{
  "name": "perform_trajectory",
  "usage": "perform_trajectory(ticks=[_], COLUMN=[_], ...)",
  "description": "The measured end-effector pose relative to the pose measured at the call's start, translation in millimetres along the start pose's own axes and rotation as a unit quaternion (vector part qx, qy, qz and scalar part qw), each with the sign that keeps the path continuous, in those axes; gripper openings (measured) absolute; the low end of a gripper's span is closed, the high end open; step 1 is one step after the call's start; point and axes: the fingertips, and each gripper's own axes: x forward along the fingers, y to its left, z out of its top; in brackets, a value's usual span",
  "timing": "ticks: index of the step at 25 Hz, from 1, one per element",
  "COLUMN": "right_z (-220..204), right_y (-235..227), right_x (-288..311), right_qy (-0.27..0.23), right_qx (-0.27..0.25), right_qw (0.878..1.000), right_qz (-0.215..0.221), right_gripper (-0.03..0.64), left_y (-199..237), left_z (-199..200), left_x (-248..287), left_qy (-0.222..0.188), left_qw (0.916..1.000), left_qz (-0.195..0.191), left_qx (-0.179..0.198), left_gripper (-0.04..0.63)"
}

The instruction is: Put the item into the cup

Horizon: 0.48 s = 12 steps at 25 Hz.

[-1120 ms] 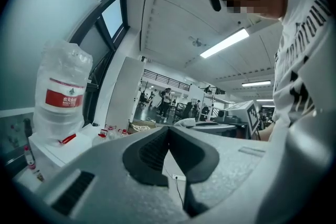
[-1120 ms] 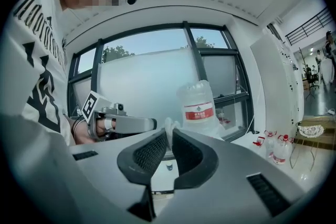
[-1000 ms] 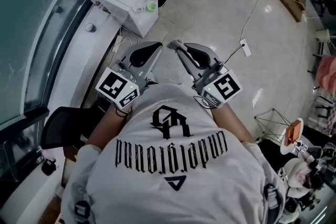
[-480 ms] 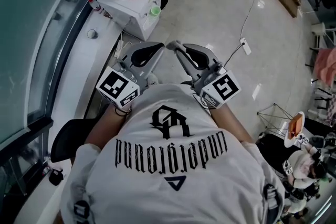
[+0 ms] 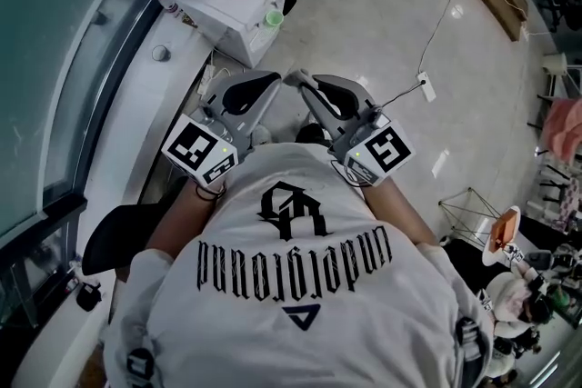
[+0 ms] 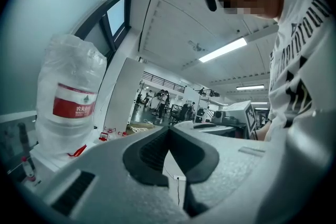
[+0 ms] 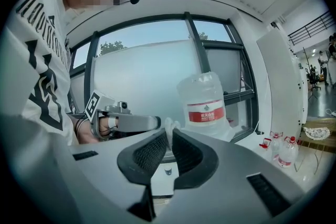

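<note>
We hold both at chest, tips toward 12 o'clock | left gripper (image 5: 273, 83) jaws together, empty | right gripper (image 5: 300, 79) likewise | item, cup unseen; handling unjudgeable

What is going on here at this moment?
A person in a white printed T-shirt holds the left gripper and the right gripper close to the chest. Both have their jaws together and empty, so nothing is being handled. A large clear water bottle with a red label stands nearby.
</note>
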Motion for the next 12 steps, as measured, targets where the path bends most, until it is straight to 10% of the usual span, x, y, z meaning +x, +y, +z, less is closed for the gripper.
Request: perform_trajectory(ticks=[12], right_z=[9.0], right_y=[-68.4], right_x=[-9.4], right_qy=[0.012], right_qx=[-0.012], right_qw=[0.998], right_qz=[0.053], right_gripper=[0.04], left_y=[16.5], left_z=[8.0], left_x=[57.7], left_qy=[-0.013], left_qw=[0.9977], left_qz=[0.066], left_qx=[-0.003], left_gripper=[0.014])
